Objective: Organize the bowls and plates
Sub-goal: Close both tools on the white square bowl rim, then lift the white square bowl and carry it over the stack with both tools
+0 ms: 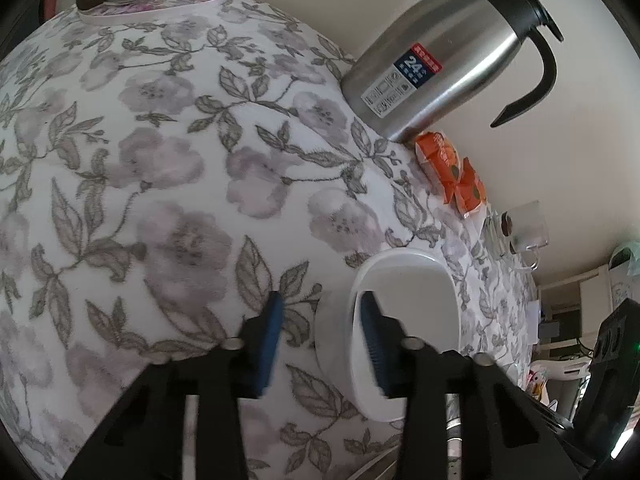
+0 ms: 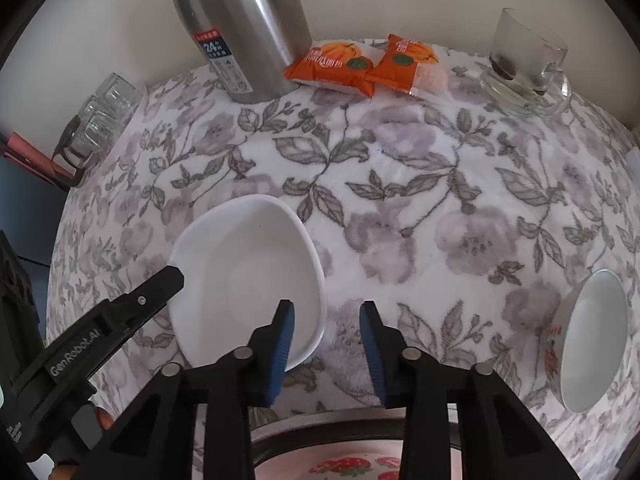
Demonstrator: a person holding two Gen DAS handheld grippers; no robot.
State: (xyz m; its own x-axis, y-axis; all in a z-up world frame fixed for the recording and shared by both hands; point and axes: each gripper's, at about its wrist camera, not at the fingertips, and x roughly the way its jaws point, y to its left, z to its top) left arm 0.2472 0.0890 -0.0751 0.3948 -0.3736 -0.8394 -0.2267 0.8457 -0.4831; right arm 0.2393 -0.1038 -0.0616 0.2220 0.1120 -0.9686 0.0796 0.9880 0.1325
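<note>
left wrist view: left gripper [image 1: 322, 340] straddles the near rim of the white dish [image 1: 412, 304] on the floral cloth [image 1: 160, 160], one blue pad inside, one outside, jaws narrow with a gap showing, so not pinching.

right wrist view: right gripper [image 2: 326, 344] straddles the same dish's [image 2: 244, 272] other rim the same way, narrow, not clamped. a bowl [image 2: 592, 340] sits well apart, far right.

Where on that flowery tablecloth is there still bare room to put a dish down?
The widest free patch is mid-cloth, between the white dish, the snack packets and the bowl at the right. The wall side is crowded: thermos, packets, glass cup. Both grippers flank the dish.
</note>
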